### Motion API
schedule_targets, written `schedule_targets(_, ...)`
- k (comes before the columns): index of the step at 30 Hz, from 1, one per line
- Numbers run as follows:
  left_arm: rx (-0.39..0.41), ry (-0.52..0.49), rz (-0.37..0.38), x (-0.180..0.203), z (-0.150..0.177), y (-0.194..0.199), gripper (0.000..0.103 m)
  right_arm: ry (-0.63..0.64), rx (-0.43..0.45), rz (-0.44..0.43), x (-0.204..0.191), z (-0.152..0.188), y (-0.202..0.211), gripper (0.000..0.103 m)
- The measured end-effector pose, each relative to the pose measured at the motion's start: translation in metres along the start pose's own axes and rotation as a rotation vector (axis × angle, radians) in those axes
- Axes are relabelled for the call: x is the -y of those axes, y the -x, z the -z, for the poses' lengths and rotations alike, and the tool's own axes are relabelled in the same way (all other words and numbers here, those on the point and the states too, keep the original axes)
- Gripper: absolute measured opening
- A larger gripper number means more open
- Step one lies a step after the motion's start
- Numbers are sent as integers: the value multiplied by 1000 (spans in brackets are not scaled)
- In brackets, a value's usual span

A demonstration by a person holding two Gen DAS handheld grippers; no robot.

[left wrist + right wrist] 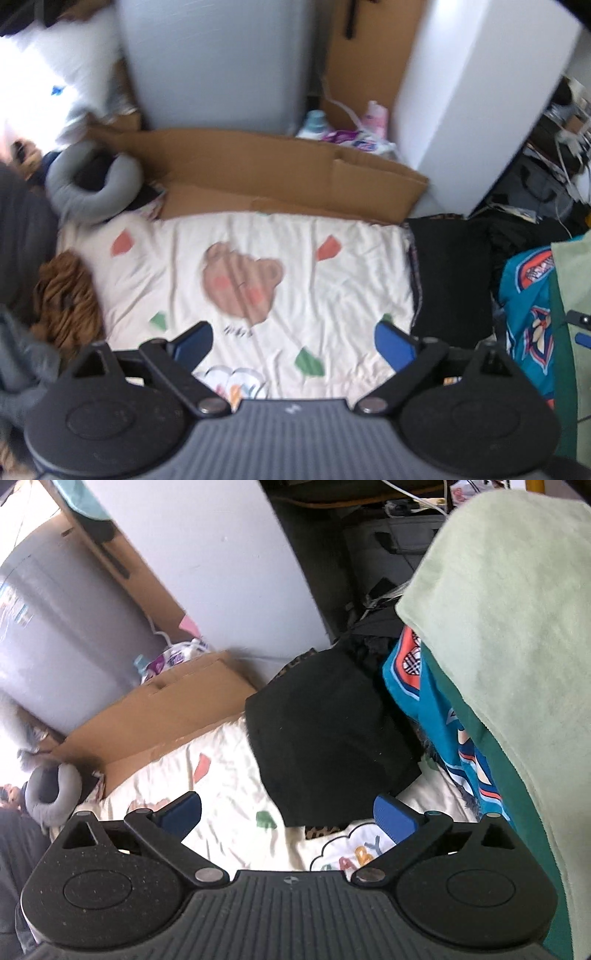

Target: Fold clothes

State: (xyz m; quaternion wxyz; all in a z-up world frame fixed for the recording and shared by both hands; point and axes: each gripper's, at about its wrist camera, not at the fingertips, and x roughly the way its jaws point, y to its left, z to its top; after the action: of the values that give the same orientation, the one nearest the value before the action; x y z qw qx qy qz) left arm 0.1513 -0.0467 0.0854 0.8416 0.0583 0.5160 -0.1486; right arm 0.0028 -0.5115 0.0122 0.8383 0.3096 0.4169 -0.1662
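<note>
A cream blanket with a bear print point(258, 280) covers the bed; it also shows in the right wrist view point(221, 797). A folded black garment point(450, 280) lies on its right side point(332, 746). A teal printed garment point(528, 314) and a pale green cloth point(509, 609) hang at the right, the teal one under the green point(439, 720). My left gripper point(293, 345) is open and empty above the blanket. My right gripper point(288, 816) is open and empty, just before the black garment's near edge.
A flat cardboard box point(280, 173) lies behind the blanket. A grey neck pillow point(92, 184) and a brown furry cloth point(66, 295) sit at the left. A white cabinet point(480, 96) stands behind. Bags and cables point(554, 155) clutter the far right.
</note>
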Motion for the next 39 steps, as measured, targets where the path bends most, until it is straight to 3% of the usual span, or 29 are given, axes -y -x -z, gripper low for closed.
schedule_targets(6, -11, 75, -20, -49, 25, 52, 100, 50, -31, -17, -32, -3, 22, 102)
schedule_targets(11, 15, 136, -91, -78, 41, 91, 100, 82, -41, -33, -55, -1, 34, 102)
schedule_targets(19, 26, 226, -71, -110, 73, 124, 101, 144, -74, -72, -86, 12, 52, 102)
schedule_targets(26, 52, 246, -5, -108, 94, 141, 102, 232, -93, -96, -122, 27, 65, 102)
schedule_targets(39, 105, 301, -78, -89, 123, 152, 103, 383, -122, -194, -184, 57, 78, 102)
